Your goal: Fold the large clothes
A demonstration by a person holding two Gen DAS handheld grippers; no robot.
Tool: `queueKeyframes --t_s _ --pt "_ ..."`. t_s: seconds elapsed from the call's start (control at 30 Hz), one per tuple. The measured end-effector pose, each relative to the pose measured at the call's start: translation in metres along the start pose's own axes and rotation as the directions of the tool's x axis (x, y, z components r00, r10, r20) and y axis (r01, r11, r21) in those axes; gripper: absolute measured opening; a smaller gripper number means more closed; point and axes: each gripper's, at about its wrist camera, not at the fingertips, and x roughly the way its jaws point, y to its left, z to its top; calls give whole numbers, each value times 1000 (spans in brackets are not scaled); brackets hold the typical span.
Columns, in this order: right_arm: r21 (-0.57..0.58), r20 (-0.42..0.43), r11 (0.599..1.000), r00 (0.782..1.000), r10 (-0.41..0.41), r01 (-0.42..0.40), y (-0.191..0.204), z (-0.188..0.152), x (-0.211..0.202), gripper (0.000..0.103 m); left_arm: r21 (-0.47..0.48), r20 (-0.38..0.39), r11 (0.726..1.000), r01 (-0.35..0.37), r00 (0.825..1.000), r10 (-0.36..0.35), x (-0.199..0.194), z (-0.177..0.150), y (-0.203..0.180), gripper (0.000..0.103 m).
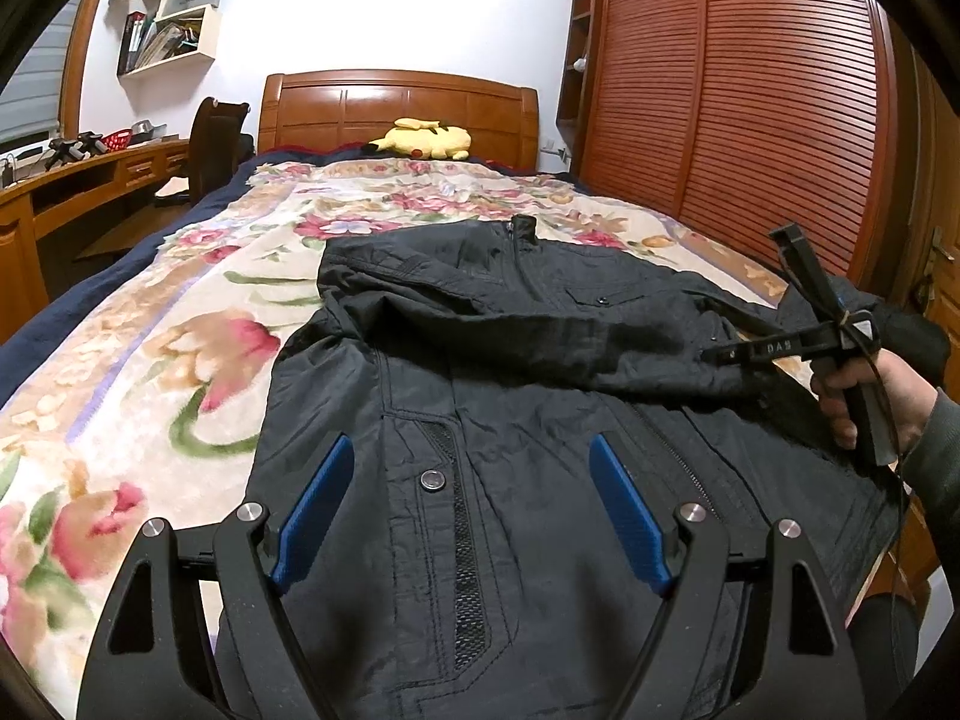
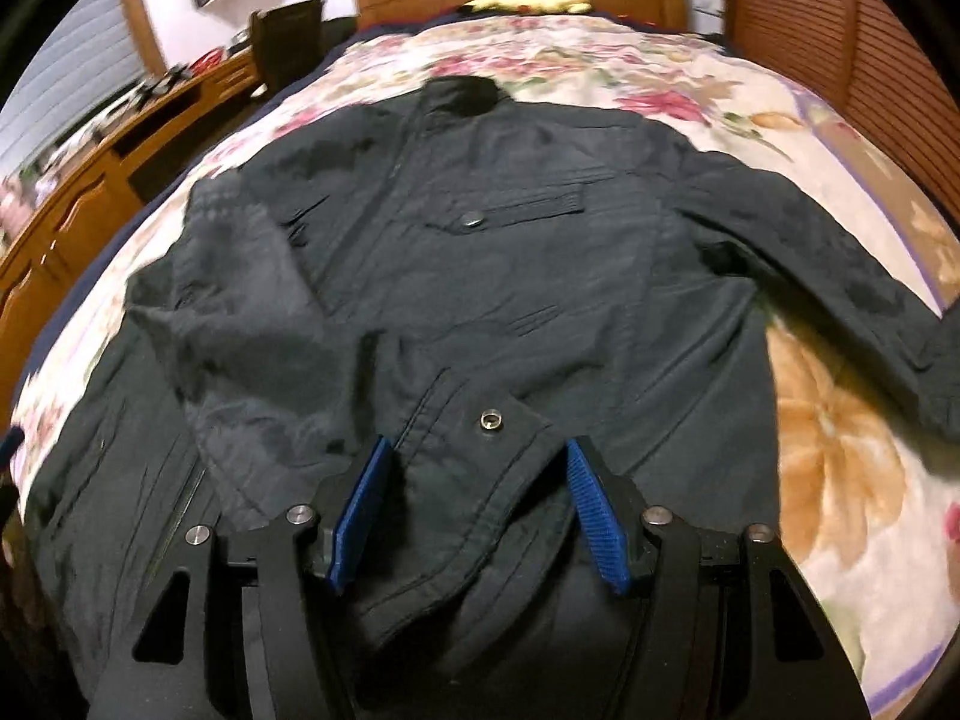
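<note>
Meanwhile, on a bed (image 1: pixel 120 324) spread with a floral blanket, a dark jacket (image 1: pixel 510 372) lies face up, collar toward the wooden headboard (image 1: pixel 396 108) and hem at the far end from it. One sleeve is already laid across the chest. The left gripper (image 1: pixel 474 516) hovers released over the lower front, blue pads apart, gripping nothing. The right gripper (image 2: pixel 480 510) straddles a sleeve cuff (image 2: pixel 480 438) with its metal snap; its pads look parted on either side of the cloth, not clenched. To do this step well, the cuff wants a firm pinch before it is carried flat across the chest, without dragging the body out of line with the headboard.
</note>
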Motion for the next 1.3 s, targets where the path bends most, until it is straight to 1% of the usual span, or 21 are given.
queueKeyframes --t_s 0.03,0.1,0.13,0.17,0.2,0.27,0.3,0.37,0.43,0.47,0.5,0.63,0.77,0.83,0.9,0.93,0.97,1.0,1.07,1.17,1.3 --pt "-28 1 1000 1000 -6 6 4 0 -2 45 0 0 1000 0 1000 0 0 0 0 82" --pt "-83 8 996 1000 -15 15 13 -1 -6 20 0 1 1000 1 1000 -1 0 0 0 82" --pt "-105 24 994 999 -31 34 18 -1 -9 18 0 2 1000 0 1000 0 0 0 0 82" --pt "-124 49 991 997 -52 58 21 0 -14 12 0 3 1000 0 1000 0 -1 0 0 82" --pt "-137 77 987 995 -71 81 23 4 -20 11 -1 4 1000 1 1000 -1 -1 0 0 82" --pt "-152 151 973 977 -151 174 27 7 -34 10 -2 3 1000 2 1000 -2 -1 0 -1 82" --pt "-164 200 955 956 -214 248 32 9 -41 9 -1 2 1000 2 1000 -2 0 0 -1 82" --pt "-168 306 908 896 -321 383 37 13 -54 8 2 1 1000 0 1000 0 0 0 -1 82" --pt "-171 386 865 840 -382 472 42 13 -64 7 1 1 1000 -1 1000 1 -1 0 -1 82" --pt "-173 416 852 821 -391 494 45 11 -67 7 0 1 1000 -2 1000 2 -1 0 0 82" --pt "-176 432 851 816 -384 494 47 9 -70 7 -1 1 1000 -3 1000 3 -1 1 0 82" --pt "-221 389 876 862 -324 429 49 -14 -64 7 -5 9 1000 -2 1000 2 -3 1 2 82" --pt "-230 292 904 912 -288 360 40 -42 -54 8 -9 16 1000 3 1000 -3 -7 2 3 82" --pt "-213 250 926 933 -257 312 31 -50 -55 14 -9 18 1000 7 1000 -7 -8 2 3 82" --pt "-175 228 950 949 -216 258 22 -55 -59 32 -9 19 1000 10 1000 -10 -8 2 2 82" --pt "-152 225 961 955 -193 230 17 -57 -67 38 -9 21 1000 11 1000 -11 -8 2 2 82" --pt "-135 227 970 959 -168 202 11 -60 -74 48 -10 22 1000 13 1000 -13 -9 3 1 82" --pt "-128 234 975 961 -147 180 9 -62 -81 53 -10 22 1000 14 1000 -14 -9 3 1 82" --pt "-129 260 977 957 -133 170 16 -66 -98 54 -8 25 1000 13 1000 -13 -9 3 -1 82" --pt "-133 312 973 939 -142 191 17 -64 -111 54 -6 26 1000 15 1000 -15 -8 4 -2 82" --pt "-131 333 969 930 -158 211 23 -51 -100 54 -4 25 1000 16 1000 -16 -6 5 -4 82"
